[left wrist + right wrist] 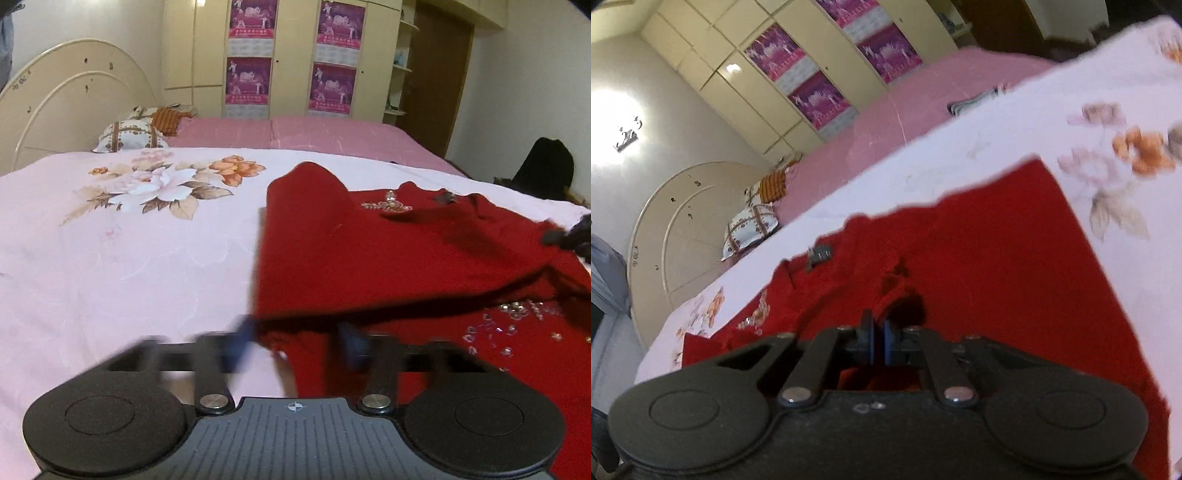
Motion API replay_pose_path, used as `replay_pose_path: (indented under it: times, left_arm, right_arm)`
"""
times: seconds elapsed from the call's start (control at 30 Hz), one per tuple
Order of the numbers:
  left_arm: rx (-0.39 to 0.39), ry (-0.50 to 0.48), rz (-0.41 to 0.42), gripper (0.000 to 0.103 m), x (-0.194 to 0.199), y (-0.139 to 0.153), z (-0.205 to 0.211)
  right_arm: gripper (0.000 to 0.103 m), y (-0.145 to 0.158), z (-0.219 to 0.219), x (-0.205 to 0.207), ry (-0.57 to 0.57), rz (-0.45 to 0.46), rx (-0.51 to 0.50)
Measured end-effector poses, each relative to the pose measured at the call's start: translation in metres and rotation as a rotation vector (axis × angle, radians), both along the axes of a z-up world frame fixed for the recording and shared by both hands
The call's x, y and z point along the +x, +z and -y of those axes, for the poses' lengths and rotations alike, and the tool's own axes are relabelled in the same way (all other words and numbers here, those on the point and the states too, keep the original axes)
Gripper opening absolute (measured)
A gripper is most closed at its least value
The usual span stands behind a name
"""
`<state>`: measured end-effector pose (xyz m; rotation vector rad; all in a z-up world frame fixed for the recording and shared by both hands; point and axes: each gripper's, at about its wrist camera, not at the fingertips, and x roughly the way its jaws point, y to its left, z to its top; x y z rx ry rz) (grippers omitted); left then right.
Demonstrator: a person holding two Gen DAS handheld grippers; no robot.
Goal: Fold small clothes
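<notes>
Red beaded sweater (pixel 424 258) on bed (pixel 129 258), mid-fold. Left hand-held gripper (pixel 299 343) spread astride hem; right hand-held gripper (pixel 877 338) pressed together, apparently pinching fabric. Next: left pinches, both carry edge across.

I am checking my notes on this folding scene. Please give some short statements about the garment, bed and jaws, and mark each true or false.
1. The garment is red. True.
2. It lies on a floral sheet. True.
3. The right gripper has its jaws wide open. False: they are shut.
4. The garment is plain, with no decoration. False: it bears shiny beads.
5. The left gripper has its jaws apart, red cloth between them. True.
</notes>
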<state>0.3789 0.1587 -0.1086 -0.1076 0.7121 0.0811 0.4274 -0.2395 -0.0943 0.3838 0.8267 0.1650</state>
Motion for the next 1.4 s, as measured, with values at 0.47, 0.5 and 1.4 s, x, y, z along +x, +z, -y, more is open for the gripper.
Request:
replay_pose_path:
  times: [0.47,0.5,1.4]
  left_arm:
    - [0.012,-0.078,0.001,0.012,0.011,0.001,0.010]
    - [0.007,-0.076,0.003,0.012,0.010,0.001,0.009]
    - [-0.024,-0.266,0.076,0.073,0.030,0.038,0.057]
  right_arm:
    - [0.005,0.021,0.035,-0.036,-0.061,0.071,-0.154]
    - [0.005,0.019,0.036,-0.036,-0.062,0.066,-0.155]
    - [0.020,0.019,-0.022,-0.051,0.089,0.103,-0.311]
